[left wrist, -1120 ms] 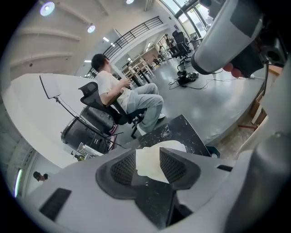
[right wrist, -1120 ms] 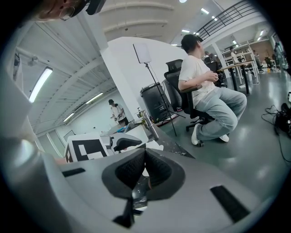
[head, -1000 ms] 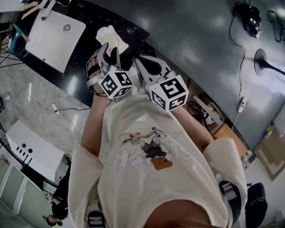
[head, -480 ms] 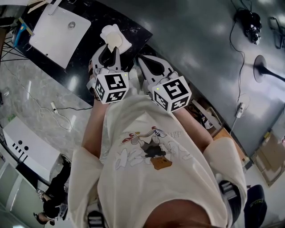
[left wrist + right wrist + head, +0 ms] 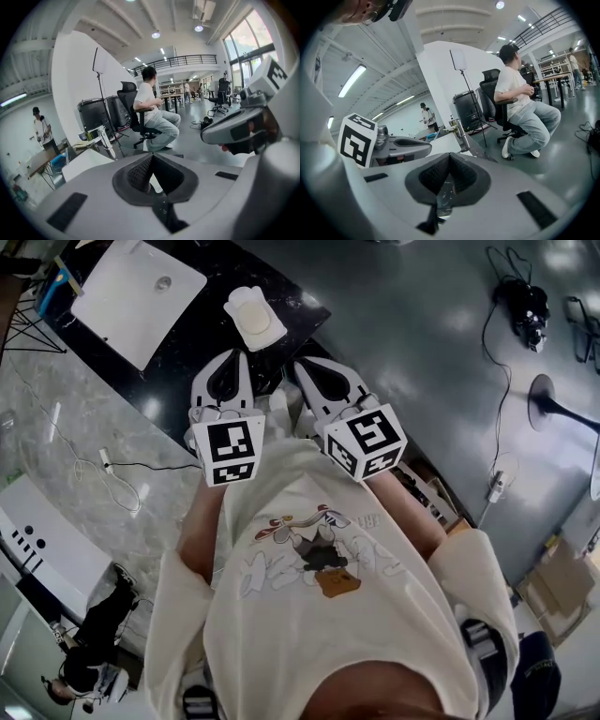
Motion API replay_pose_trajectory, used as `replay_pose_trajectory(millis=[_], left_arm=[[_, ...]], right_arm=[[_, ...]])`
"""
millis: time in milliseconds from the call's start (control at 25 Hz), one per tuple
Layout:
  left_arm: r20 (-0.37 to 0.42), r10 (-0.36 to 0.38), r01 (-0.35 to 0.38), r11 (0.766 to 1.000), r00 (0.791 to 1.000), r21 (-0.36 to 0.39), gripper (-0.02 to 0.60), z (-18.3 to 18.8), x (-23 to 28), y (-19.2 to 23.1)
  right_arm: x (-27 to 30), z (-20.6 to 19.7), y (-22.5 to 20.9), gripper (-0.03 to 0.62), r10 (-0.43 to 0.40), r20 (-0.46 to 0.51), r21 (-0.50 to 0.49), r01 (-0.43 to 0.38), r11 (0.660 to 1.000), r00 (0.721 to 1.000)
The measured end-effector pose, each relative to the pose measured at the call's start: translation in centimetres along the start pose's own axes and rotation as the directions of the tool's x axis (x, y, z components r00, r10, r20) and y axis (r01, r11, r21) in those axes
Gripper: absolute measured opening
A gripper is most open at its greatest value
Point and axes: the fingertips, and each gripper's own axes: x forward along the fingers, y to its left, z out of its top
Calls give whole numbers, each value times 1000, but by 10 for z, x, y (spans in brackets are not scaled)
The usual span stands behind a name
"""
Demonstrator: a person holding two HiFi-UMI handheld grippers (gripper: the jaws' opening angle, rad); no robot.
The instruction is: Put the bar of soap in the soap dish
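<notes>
Currently the dark desk [image 5: 202, 338] is taking up the top of the head view, with the soap dish [image 5: 236, 302] sitting on it close to its right-hand end. The white sink basin [image 5: 122, 306] is lying to the left of the soap dish, well apart from it.

The left gripper [image 5: 238, 354] is hanging just below the soap dish in the picture, near it but not touching, with its tips pointing up toward it. Its jaws have just been closing and are now meeting, with nothing between them. Its marker cube [image 5: 232, 451] is sitting at the end farther from the soap dish.

The right gripper [image 5: 302, 366] is hanging below and to the right of the soap dish, a little farther off than the left one. Its jaws are also pressing together at the tips and gripping nothing.

The bar of soap [image 5: 256, 322], a pale cream oval, is lying inside the soap dish, clear of both grippers.
</notes>
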Motion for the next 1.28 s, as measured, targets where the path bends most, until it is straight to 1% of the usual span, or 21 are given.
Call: replay_pose_trajectory(millis=[160,320,440,560,720,920,1080,1280], left_arm=[[40,-30,35,989,999,-142,8,5,-24,-5],[76,-10,26,977,997,-214,8,6,-45,-5],[93,0,28,956,996,-293,6,0,-55,-6],[106,12,24,941,994,-339,6,-3,-63,-8],[127,29,21,928,991,-371,6,-1,-70,-7],[140,36,20,925,989,-380,6,0,-73,-2],[143,33,27,917,989,-397,6,-1,-72,-2],[148,27,34,917,989,-396,6,-1,-72,-4]], right_arm=[[0,0,8,6,7,4,-17,-7,1000,1000],[-2,8,17,6,18,30,-28,-17,999,999],[-2,14,24,6,16,47,-47,-14,999,999],[-3,16,30,6,20,51,-42,-18,999,999],[-3,20,35,6,21,55,-55,-18,998,998],[-3,22,40,6,26,54,-64,-23,998,998],[-4,21,39,6,18,54,-67,-15,998,998],[-6,17,37,6,12,46,-51,-9,999,999]])
